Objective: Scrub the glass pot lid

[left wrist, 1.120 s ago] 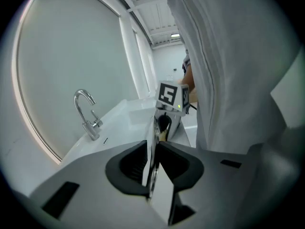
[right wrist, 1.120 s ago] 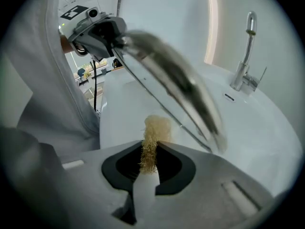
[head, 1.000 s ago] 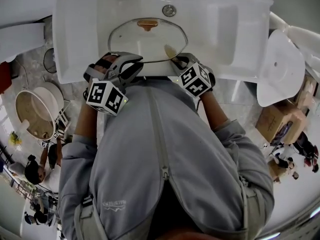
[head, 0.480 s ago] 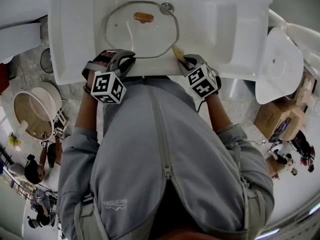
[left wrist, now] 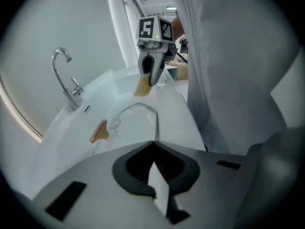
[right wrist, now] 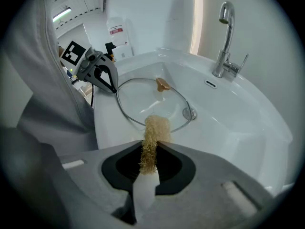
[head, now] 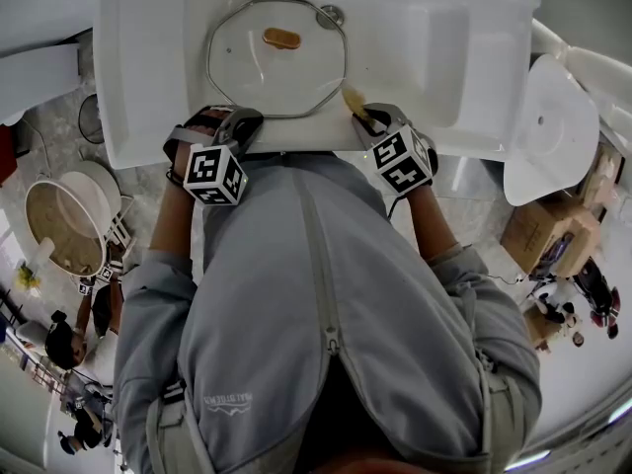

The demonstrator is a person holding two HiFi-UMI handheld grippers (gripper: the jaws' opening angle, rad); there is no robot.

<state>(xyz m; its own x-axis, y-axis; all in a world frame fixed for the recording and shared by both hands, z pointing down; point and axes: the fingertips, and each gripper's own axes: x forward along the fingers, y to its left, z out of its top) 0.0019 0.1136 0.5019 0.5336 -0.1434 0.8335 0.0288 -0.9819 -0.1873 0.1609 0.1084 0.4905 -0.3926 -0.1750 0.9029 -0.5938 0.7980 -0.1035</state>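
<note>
The glass pot lid (head: 276, 72) lies in the white sink (head: 415, 57), its wooden knob (head: 281, 38) facing up; the right gripper view shows the same lid (right wrist: 143, 99). My left gripper (head: 242, 118) hangs at the lid's near-left rim. Its jaws have just been closing and stand shut (left wrist: 152, 144), and nothing shows between them. The lid's rim (left wrist: 155, 120) runs right up to the tips. My right gripper (head: 367, 117) is shut on a tan loofah scrubber (right wrist: 155, 132), held just off the lid's near-right rim.
A chrome faucet (right wrist: 226, 37) stands at the basin's back, with the drain (head: 331, 13) behind the lid. The person's grey jacket presses against the sink front. A white fixture (head: 553, 131) is at the right, a round bucket (head: 64, 220) on the floor at the left.
The lid slid from the basin's front rim further back and now lies flatter. My left gripper sank toward the rim. The scrubber went from over the lid to just beyond its right edge.
</note>
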